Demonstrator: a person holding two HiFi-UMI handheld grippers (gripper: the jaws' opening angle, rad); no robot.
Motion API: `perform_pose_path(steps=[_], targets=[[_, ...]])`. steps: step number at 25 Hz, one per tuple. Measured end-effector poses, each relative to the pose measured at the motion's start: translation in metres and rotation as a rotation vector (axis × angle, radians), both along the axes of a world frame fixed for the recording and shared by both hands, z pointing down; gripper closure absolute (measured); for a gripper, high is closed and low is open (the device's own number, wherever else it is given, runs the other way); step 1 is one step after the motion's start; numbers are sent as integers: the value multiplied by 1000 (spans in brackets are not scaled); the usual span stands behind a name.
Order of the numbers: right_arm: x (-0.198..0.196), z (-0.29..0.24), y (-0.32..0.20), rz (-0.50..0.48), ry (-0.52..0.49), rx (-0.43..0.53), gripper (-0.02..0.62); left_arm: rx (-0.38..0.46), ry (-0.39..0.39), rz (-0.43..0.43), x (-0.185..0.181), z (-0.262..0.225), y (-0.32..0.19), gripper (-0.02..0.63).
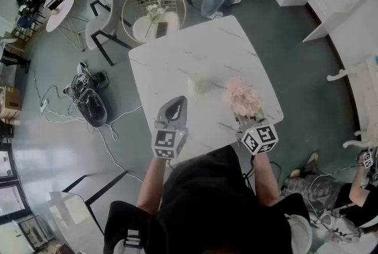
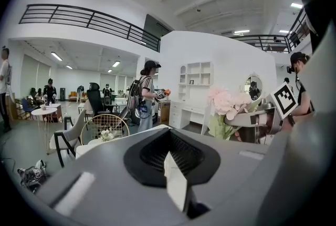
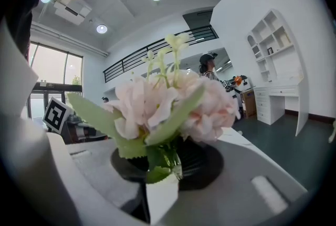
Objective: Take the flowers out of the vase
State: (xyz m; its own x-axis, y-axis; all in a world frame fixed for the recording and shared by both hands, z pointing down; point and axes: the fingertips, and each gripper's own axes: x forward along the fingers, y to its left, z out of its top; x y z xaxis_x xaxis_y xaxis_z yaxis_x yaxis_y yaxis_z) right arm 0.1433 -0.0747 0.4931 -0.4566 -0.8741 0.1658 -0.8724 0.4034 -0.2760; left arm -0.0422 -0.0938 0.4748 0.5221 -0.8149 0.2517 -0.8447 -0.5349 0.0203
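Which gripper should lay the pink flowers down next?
Probably the right. The right gripper is shut on the flowers, by their stems, above the table; the left gripper is shut on nothing.
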Motion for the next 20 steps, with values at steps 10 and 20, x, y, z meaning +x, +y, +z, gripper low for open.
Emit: perform_pose_path(steps=[10,20], targets=[[-2,-2,-3,-3,-3,7,485,-1,-1,-2,-1,1,-3,598],[0,-4,-3,0,-4,13,485,0,2,0,1,-1,-3,598]])
